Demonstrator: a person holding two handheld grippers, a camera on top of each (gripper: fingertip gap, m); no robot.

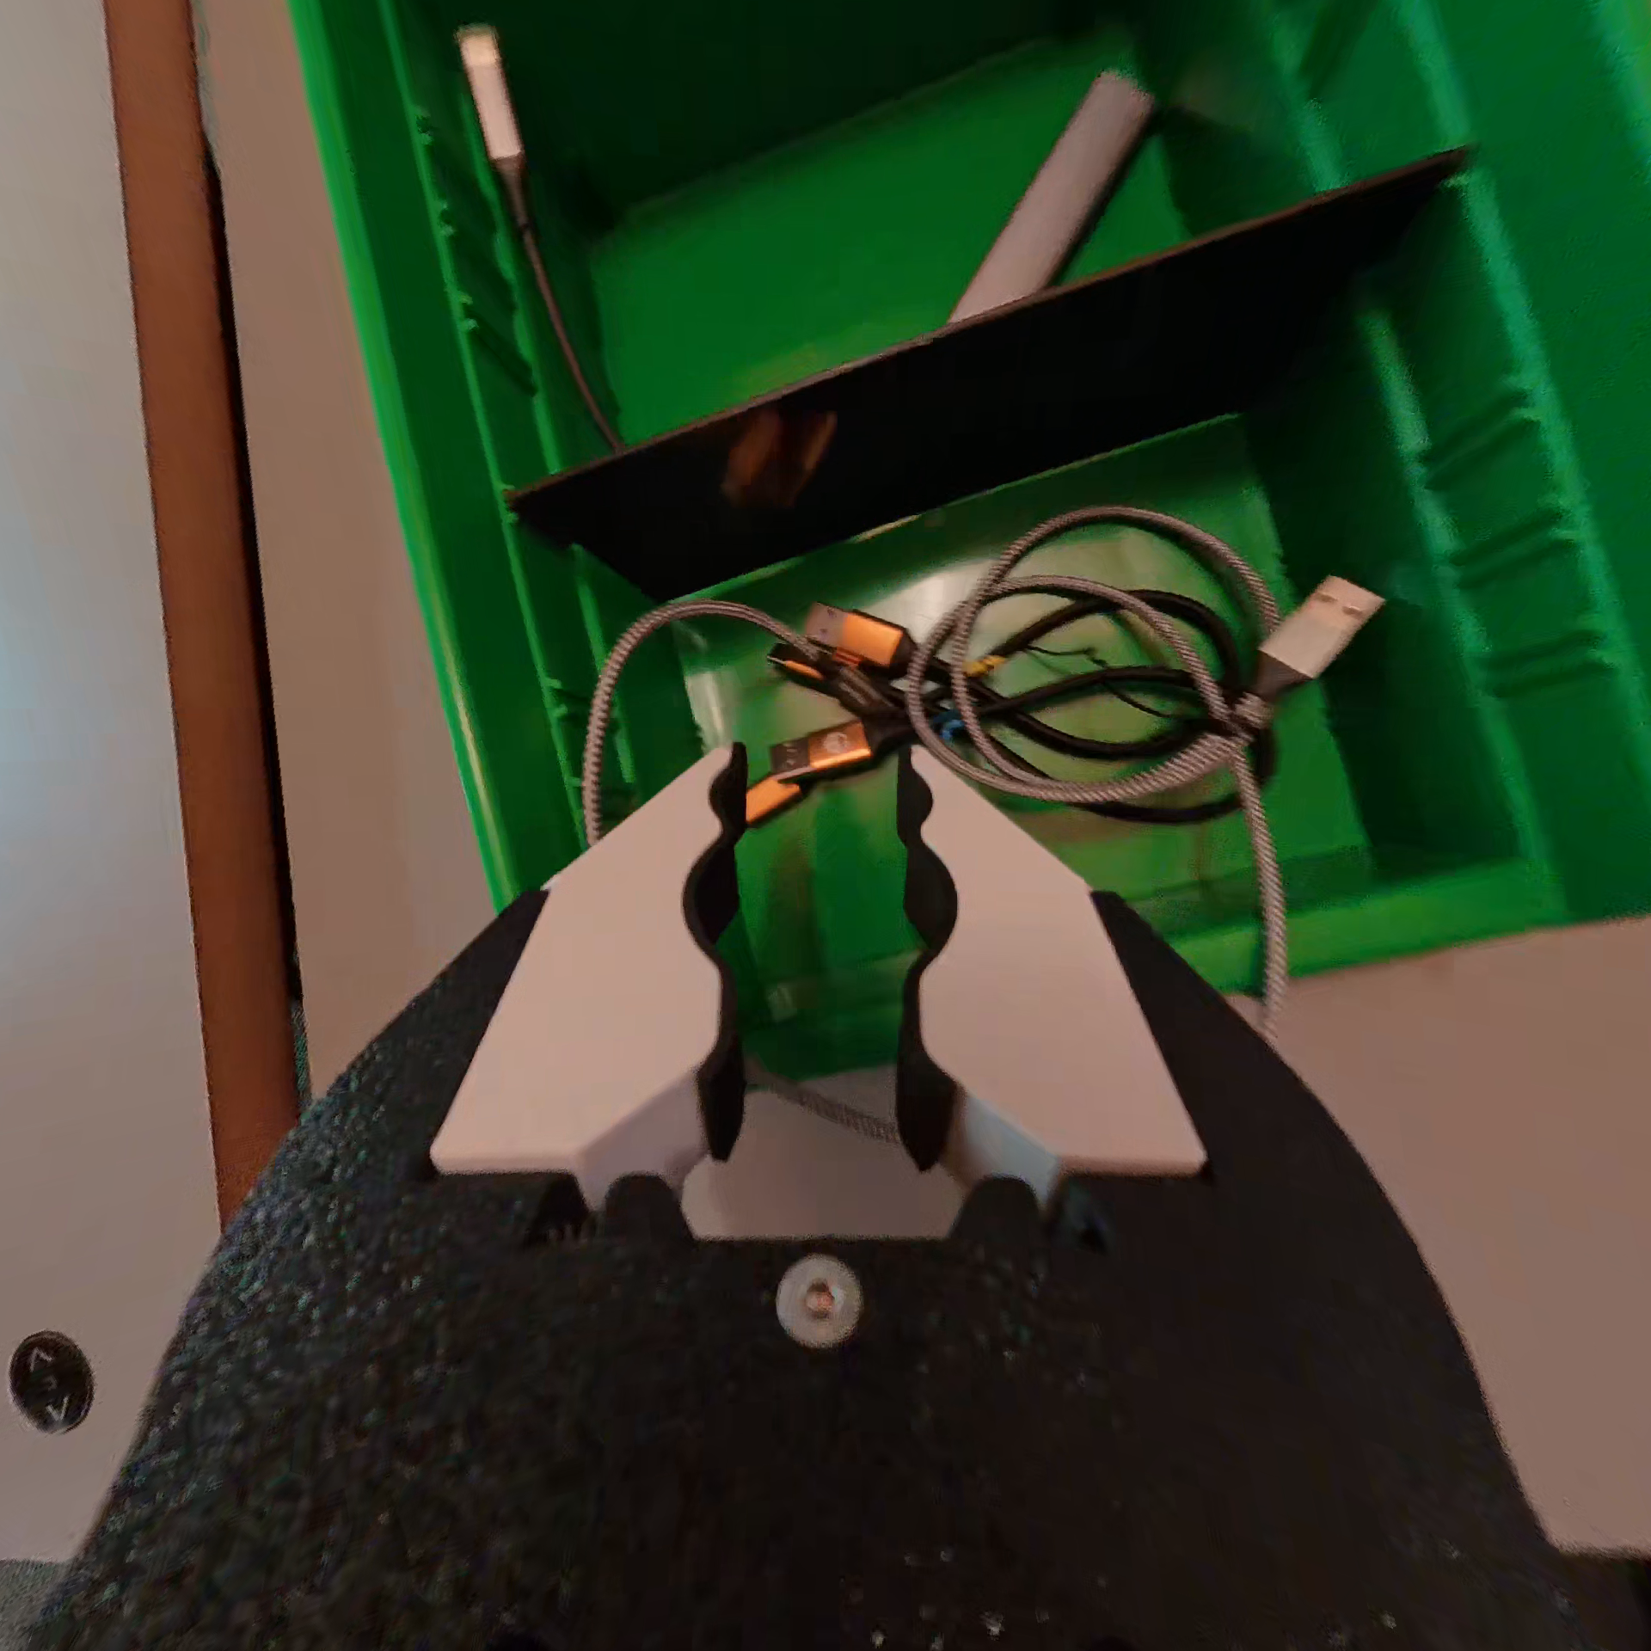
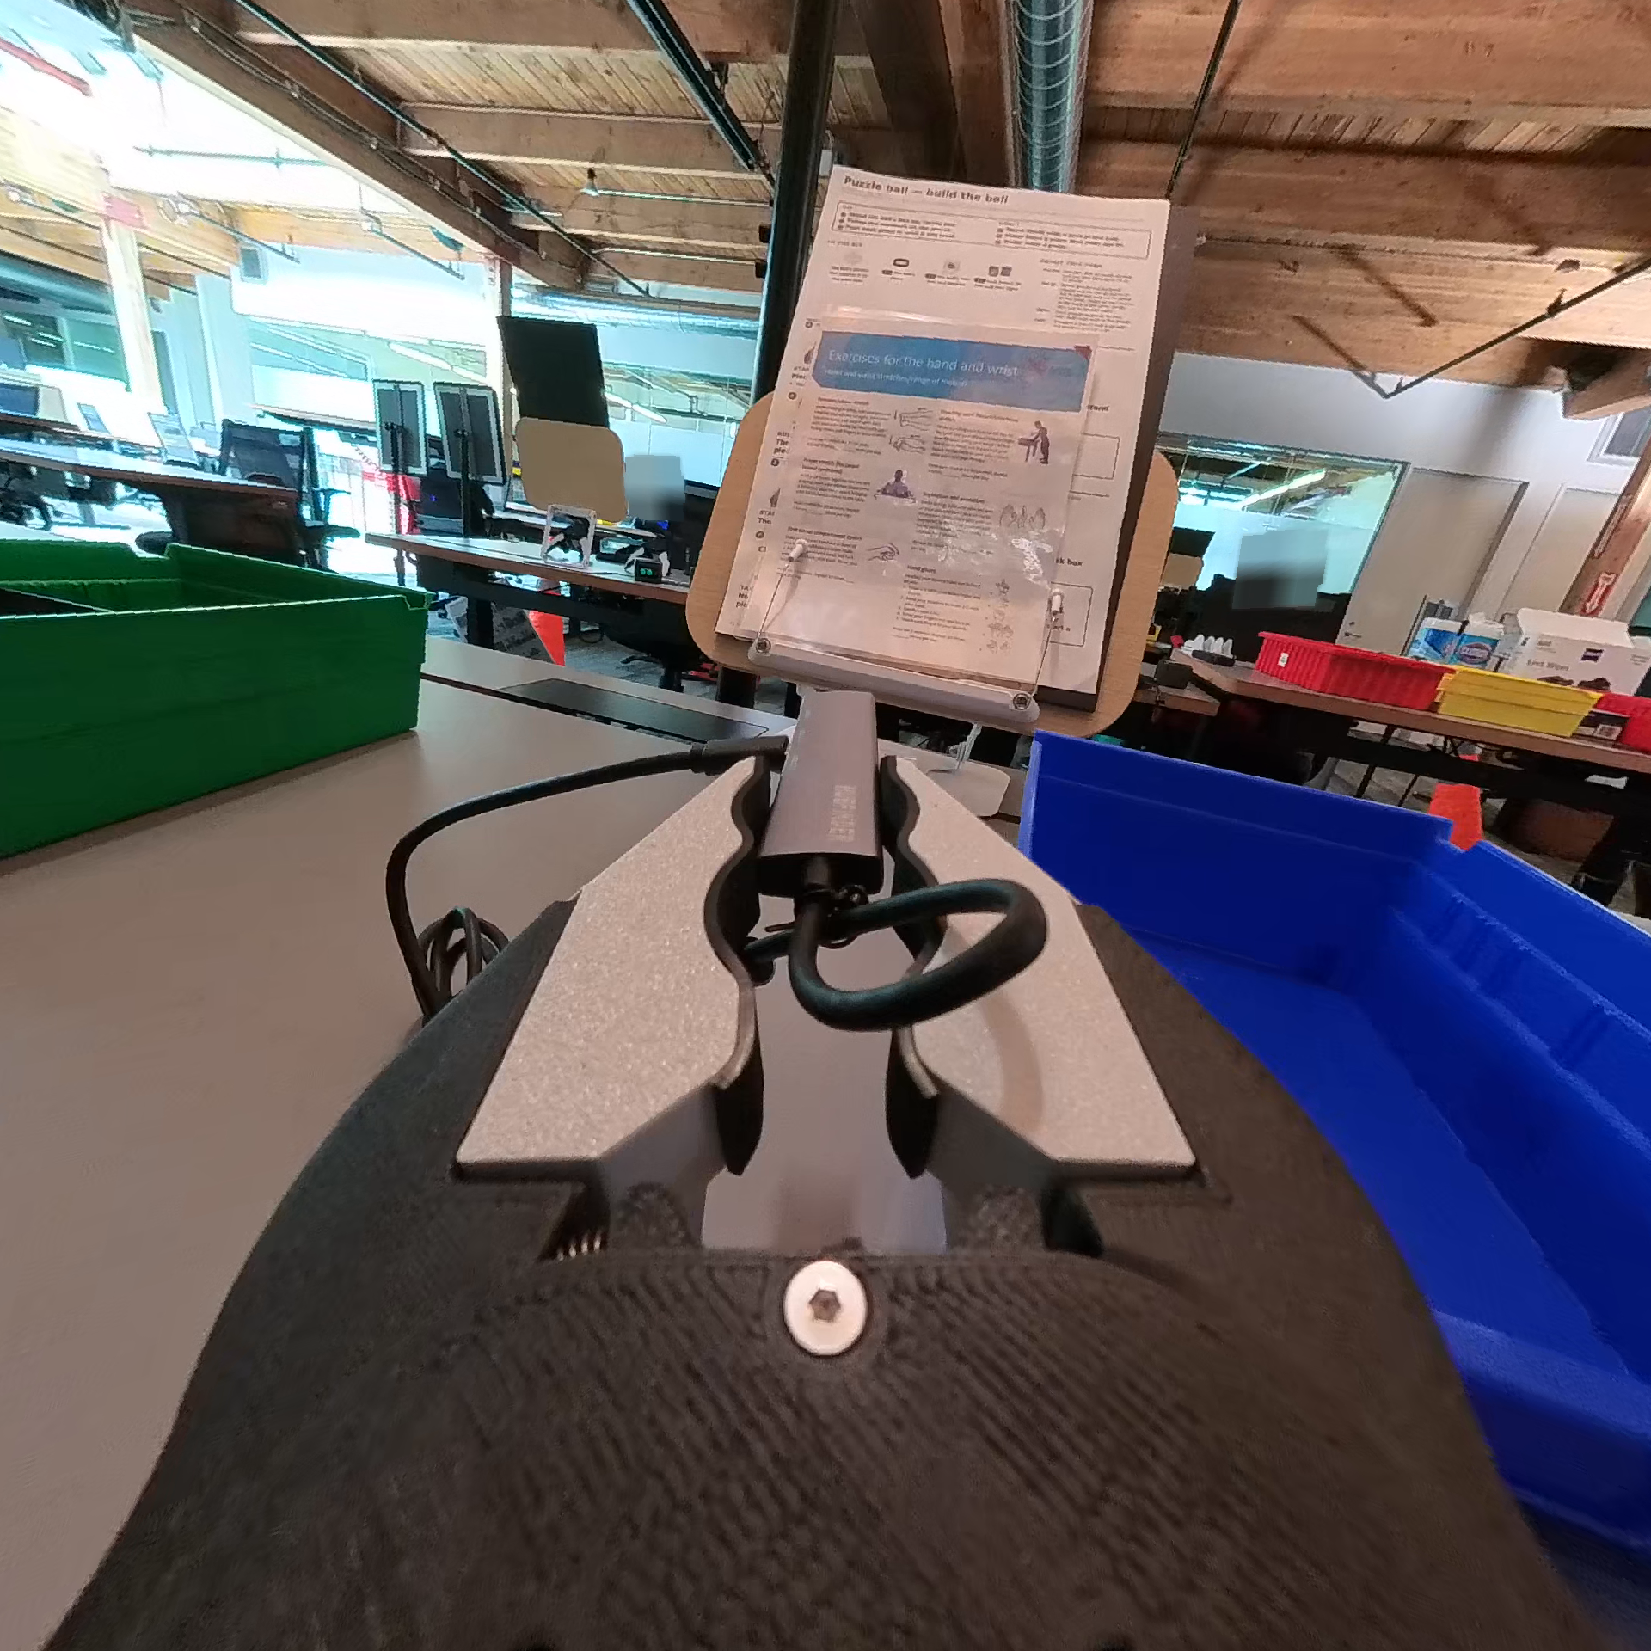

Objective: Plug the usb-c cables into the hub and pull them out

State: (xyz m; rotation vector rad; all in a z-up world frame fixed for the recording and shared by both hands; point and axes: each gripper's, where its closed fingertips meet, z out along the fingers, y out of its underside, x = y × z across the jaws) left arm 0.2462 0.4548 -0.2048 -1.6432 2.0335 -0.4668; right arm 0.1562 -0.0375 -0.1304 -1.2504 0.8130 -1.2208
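Observation:
In the left wrist view my left gripper (image 1: 822, 768) is open and empty, above the near compartment of a green bin (image 1: 1474, 625). A tangle of cables (image 1: 1072, 706) lies there: grey braided and black ones, with orange plugs (image 1: 826, 746) just past my fingertips and a silver plug (image 1: 1313, 639) at the right. In the right wrist view my right gripper (image 2: 822, 777) is shut on a dark grey hub (image 2: 826, 786), held above the table. A black cable (image 2: 536, 795) is plugged into the hub's left side. The hub's own cord (image 2: 929, 965) loops behind it.
A black divider (image 1: 938, 429) splits the green bin; a silver hub-like bar (image 1: 1045, 196) and another grey cable (image 1: 500, 116) lie in the far compartment. A blue bin (image 2: 1295, 938) stands right of the right gripper, the green bin (image 2: 196, 688) left, a paper stand (image 2: 938, 465) ahead. One gripper's finger ends stand about 50 cm off the other's. From my left tips it is roughly 11 cm to the silver plug (image 1: 1313, 639); from my right, 40 cm.

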